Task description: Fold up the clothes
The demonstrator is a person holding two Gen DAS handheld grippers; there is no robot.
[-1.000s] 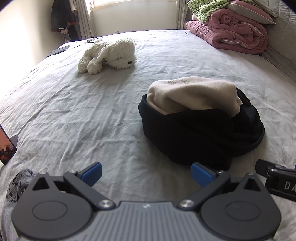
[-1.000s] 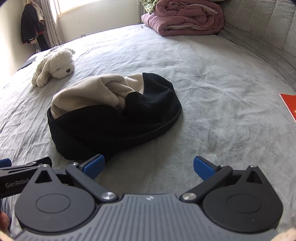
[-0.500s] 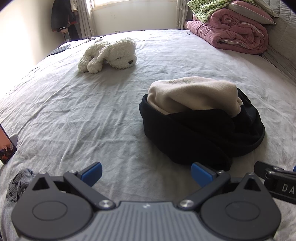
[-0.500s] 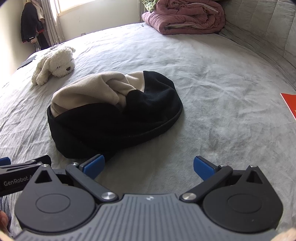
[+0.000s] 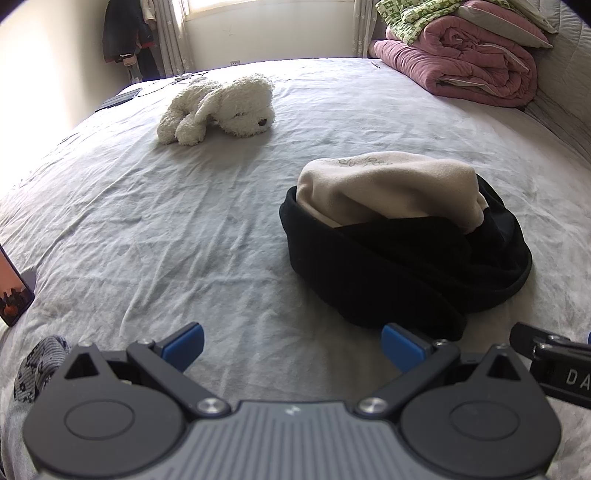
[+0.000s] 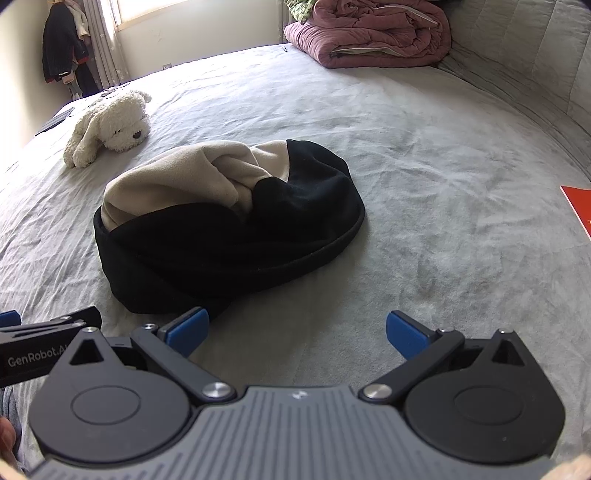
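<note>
A bundled black garment (image 5: 399, 266) (image 6: 236, 243) with a beige garment (image 5: 384, 184) (image 6: 173, 184) tucked into its top lies on the grey bed sheet (image 5: 147, 221) (image 6: 443, 184). My left gripper (image 5: 291, 345) stands open just short of the bundle's near edge, nothing between its blue-tipped fingers. My right gripper (image 6: 297, 332) is open too, with its left fingertip close to the bundle's near black edge. Each gripper shows at the edge of the other's view.
A white plush dog (image 5: 218, 107) (image 6: 107, 127) lies further back on the bed. Folded pink quilts (image 5: 465, 70) (image 6: 369, 33) are piled at the headboard side. A phone (image 5: 13, 291) stands at the left edge, a red item (image 6: 580, 206) at the right edge.
Both grippers stay open. The right view has crept slightly closer to the bundle; the left one is nearly still.
</note>
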